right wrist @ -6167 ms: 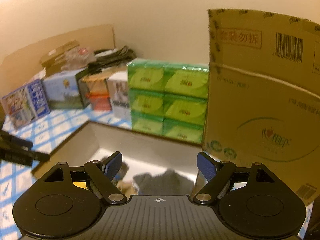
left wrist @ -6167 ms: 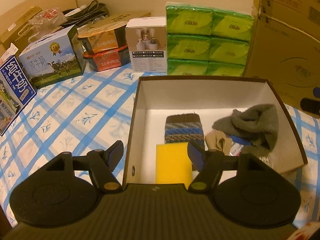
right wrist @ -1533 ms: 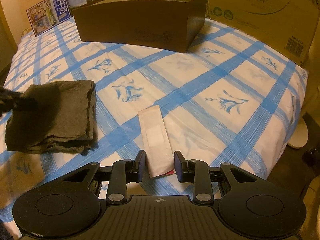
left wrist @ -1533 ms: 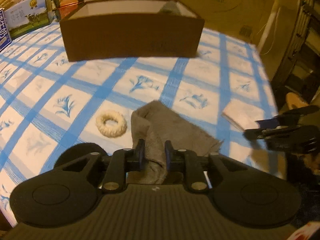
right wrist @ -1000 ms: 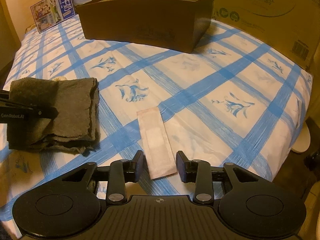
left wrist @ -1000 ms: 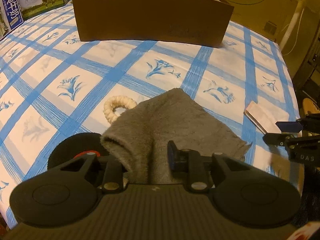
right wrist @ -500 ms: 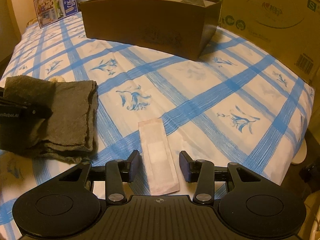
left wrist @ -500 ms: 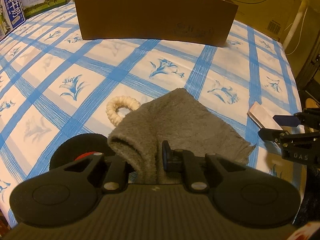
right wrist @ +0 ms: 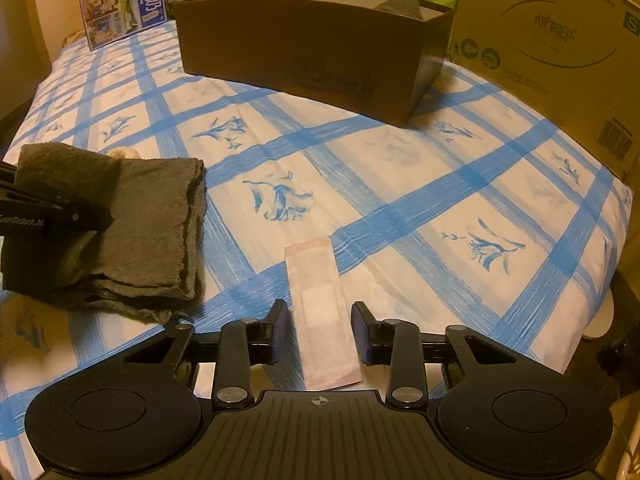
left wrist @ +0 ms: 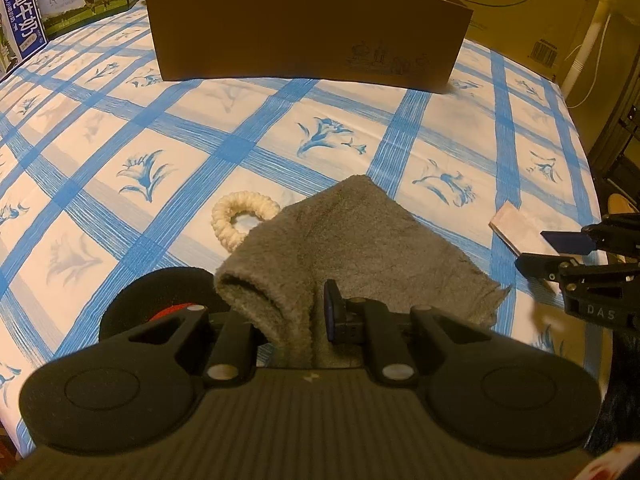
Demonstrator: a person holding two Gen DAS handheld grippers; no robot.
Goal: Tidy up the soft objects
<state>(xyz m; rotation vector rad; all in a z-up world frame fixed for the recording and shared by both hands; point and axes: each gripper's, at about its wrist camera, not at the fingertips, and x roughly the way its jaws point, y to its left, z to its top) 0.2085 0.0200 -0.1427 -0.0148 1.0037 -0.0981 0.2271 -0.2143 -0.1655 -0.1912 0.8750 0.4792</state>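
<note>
A folded grey fleece cloth [left wrist: 360,240] lies near the front edge of the blue-checked table, and my left gripper [left wrist: 296,316] is shut on its near fold, which bunches up over the left finger. The same cloth [right wrist: 152,220] shows at the left of the right wrist view, with the left gripper [right wrist: 60,212] on it. A flat pale pink packet [right wrist: 320,300] lies between the fingers of my right gripper [right wrist: 319,332]. Its jaws are closing, and a thin gap still shows on each side of the packet. From the left wrist, the right gripper [left wrist: 560,252] sits over the packet [left wrist: 516,228].
A cream braided ring [left wrist: 244,216] lies partly under the cloth's far corner, and a black round pad [left wrist: 160,300] sits beside it. A brown open box [right wrist: 312,48] stands at the back, a large cardboard carton [right wrist: 560,40] to its right. Milk cartons [left wrist: 24,32] line the far left.
Both grippers came from over the box to the table's near edge. The left one closed on the cloth and raised its fold. The right jaws have narrowed around the packet.
</note>
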